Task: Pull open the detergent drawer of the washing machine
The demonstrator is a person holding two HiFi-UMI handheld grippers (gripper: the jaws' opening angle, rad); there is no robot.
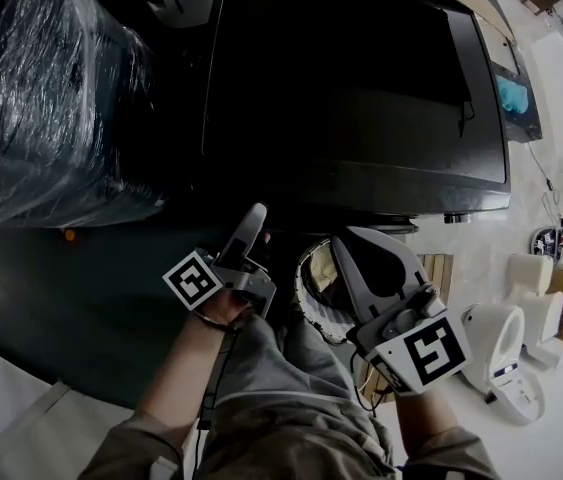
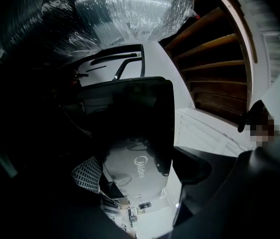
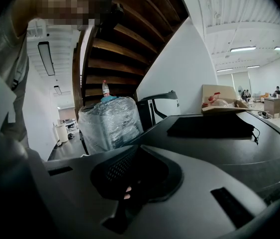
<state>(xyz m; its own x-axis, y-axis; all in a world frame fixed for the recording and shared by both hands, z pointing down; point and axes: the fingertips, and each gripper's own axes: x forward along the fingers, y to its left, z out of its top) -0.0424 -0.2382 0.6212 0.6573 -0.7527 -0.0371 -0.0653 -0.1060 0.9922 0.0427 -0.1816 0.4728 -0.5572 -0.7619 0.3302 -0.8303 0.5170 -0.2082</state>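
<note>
Your left gripper (image 1: 253,224) is held low before the washing machine (image 1: 361,98), its jaws apart with nothing between them. Through that gap, in the left gripper view, you look at the machine's grey front panel (image 2: 135,166) with its brand mark. Your right gripper (image 1: 353,250) hangs just beside the left one, over your knees, with its jaws brought together on nothing. Neither tool touches the machine. The detergent drawer should sit somewhere on that front face, below the near edge of the dark top. The pictures are too dark for me to pick out its outline or handle, and nothing shows pulled out. So I judge the task not begun: the approach, the grip on the drawer's front and the pull are all left to do. A plastic-wrapped bundle (image 1: 41,98) stands to the machine's left, well apart from both tools.
</note>
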